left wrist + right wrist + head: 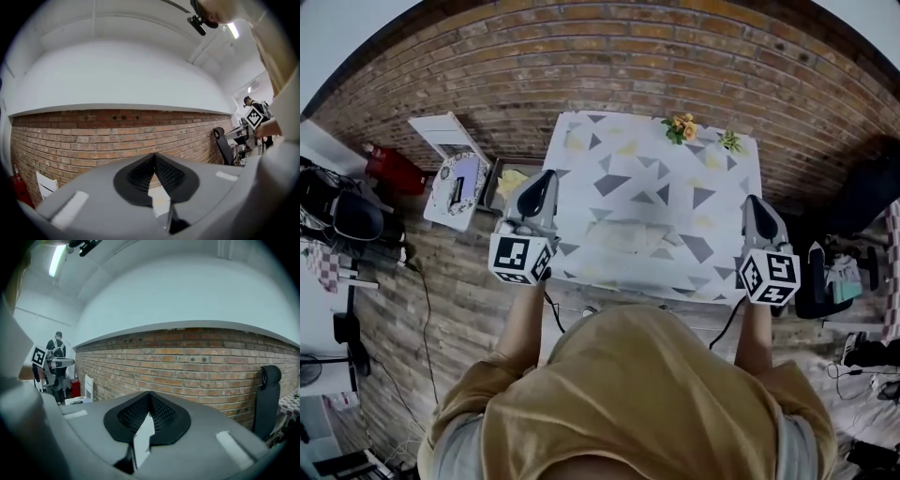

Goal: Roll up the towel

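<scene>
Left claw (548, 178), right claw (754, 202), both shut, level, flanking the table (661, 150)

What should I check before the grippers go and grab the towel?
1. Left hand-held gripper empty: ok, jaws together, nothing pinched.
2. Right hand-held gripper empty: ok, jaws together too.
3. Jaws open, ready to grab: not ok, both are shut.
4. Towel on the table: ok, it lies near the front edge.
5. Towel rolled up: not ok, it looks flat.
6. Flowers out of the way: ok, they sit at the far edge.
</scene>
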Demonstrator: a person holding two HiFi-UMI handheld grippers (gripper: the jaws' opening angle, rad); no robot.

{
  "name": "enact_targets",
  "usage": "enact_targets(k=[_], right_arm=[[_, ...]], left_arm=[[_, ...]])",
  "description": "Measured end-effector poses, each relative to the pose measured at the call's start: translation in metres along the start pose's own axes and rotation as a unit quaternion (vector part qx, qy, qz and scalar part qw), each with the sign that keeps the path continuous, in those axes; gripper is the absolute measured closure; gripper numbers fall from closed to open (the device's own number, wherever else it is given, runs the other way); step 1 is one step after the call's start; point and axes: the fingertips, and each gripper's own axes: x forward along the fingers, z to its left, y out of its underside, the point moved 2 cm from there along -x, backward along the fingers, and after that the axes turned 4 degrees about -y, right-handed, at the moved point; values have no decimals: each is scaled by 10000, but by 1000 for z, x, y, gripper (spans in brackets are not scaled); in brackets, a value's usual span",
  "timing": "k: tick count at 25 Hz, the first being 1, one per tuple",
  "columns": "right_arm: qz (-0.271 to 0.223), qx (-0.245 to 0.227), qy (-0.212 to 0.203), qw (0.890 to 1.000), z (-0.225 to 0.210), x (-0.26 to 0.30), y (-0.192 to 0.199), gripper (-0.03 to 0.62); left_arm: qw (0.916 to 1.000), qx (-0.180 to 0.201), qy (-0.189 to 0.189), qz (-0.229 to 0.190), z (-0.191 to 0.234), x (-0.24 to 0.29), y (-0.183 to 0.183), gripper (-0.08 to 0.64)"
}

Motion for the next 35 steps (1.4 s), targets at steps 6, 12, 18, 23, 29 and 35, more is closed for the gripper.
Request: enact_targets(k=[6,12,18,23,29,35], right_arm=[[-333,-248,91,9991,-6,-5,-35,588],[-467,-269,288,9981,-13,-18,-47,588],[-550,-426,355,9969,-7,-17,-54,588],[-598,-451,330,9966,1,-13,-52,588],[-565,-433,303,9970,9,-12,-48,588],[-536,-449,270,9972,15,-11,-47,588]], left_arm=[[9990,191,-286,-274,29,-20,-33,497],[9961,240,-668,-515,54,-41,-55,497],[9942,446,-794,-564,55,-56,-57,497],[9939,476,-842,-520,56,-63,-51,497],[9937,424,-902,-512,60,-68,-46,497],[9939,411,-887,-503,57,-69,-42,497]])
